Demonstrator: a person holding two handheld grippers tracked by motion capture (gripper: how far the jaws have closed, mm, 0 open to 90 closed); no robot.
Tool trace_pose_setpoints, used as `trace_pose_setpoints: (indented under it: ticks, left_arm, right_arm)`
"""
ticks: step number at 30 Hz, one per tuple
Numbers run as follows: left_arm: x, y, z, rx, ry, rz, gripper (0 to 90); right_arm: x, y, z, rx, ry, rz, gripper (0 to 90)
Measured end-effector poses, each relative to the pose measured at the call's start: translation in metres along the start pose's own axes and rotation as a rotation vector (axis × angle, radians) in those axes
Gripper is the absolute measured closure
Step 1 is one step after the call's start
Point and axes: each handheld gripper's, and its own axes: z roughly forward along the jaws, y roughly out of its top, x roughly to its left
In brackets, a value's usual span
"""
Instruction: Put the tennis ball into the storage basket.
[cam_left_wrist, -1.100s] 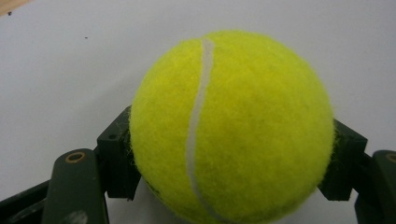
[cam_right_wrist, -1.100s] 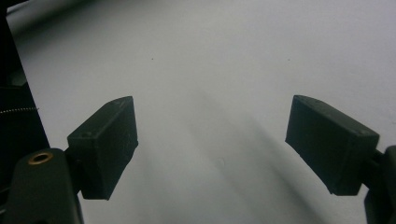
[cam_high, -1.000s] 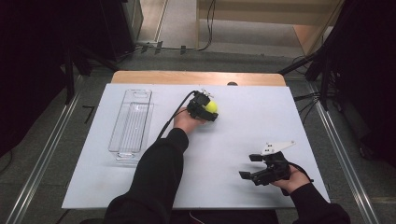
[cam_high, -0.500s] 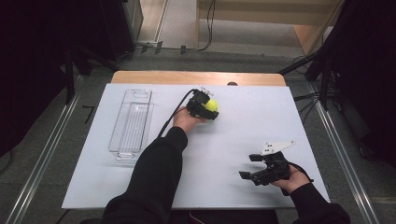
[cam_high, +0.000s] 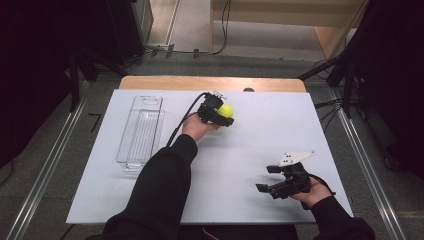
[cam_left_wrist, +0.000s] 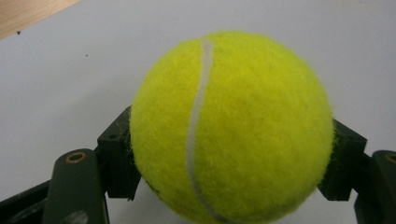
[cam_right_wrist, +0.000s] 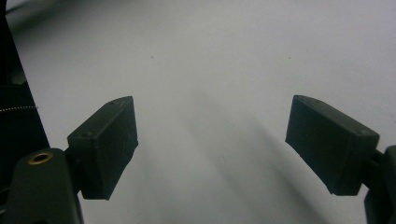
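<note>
While one tennis ball (cam_left_wrist: 232, 126) sits clamped, seemingly one tray (cam_high: 140, 131).

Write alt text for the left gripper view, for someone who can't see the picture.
A bright yellow tennis ball with a white curved seam, seen close up, is clamped between the left gripper's two black fingers, which press on its left and right sides. Behind it lies a white table surface, with a strip of bare wood at the top left corner.

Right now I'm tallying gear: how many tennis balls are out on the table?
1. The tennis ball sits clamped between the jaws of the left gripper, toward the far middle of the white table. The clear tray looks empty.
</note>
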Motion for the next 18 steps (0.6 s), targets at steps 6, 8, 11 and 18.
trace_pose_setpoints:
  ticks: [6, 8, 11, 18]
  left_arm:
    - [-0.005, 0.002, -0.01, 0.018, -0.015, 0.01, 25.8]
    - [-0.006, 0.002, -0.013, 0.017, -0.018, 0.012, 25.8]
    - [-0.008, 0.003, -0.018, 0.018, -0.022, 0.002, 25.8]
    - [-0.012, 0.004, -0.027, 0.012, -0.037, 0.0, 25.8]
  right_arm:
    - [0.0, 0.0, 0.0, 0.0, -0.001, 0.002, 14.8]
    - [0.0, 0.0, 0.0, 0.0, -0.001, 0.001, 14.8]
    - [0.0, 0.0, 0.0, -0.001, -0.001, -0.001, 14.8]
    - [0.0, 0.0, 0.0, 0.002, -0.003, 0.0, 14.8]
